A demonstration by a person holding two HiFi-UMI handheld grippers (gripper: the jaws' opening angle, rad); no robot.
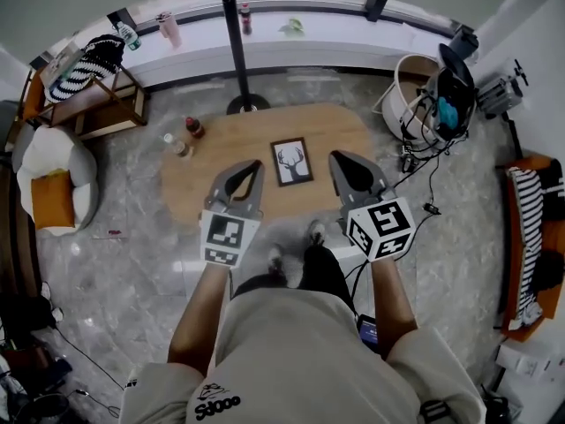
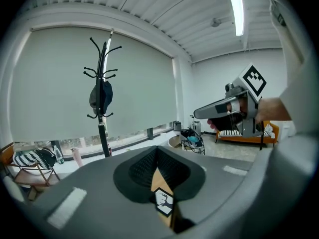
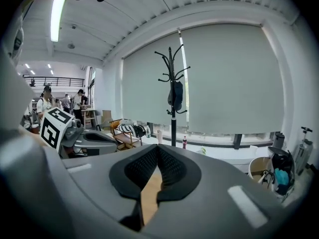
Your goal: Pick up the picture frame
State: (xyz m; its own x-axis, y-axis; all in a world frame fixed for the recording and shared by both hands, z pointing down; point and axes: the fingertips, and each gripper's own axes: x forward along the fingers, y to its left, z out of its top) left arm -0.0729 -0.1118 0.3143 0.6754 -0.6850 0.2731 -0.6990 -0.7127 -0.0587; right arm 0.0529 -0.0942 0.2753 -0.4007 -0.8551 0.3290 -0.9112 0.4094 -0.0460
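One picture frame (image 1: pixel 291 162), one table (image 1: pixel 353 135), one coat stand (image 1: pixel 237 42) — two grippers (image 1: pixel 254 168) (image 1: pixel 336 159).

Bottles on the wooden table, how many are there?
2, near the left end of the table: a dark bottle and a paler bottle beside it. Others may be hidden.

Bright, even light; a ceiling tube (image 2: pixel 235 9) glares at one o'clock. Fisheye bending and dark corners ring both gripper views.
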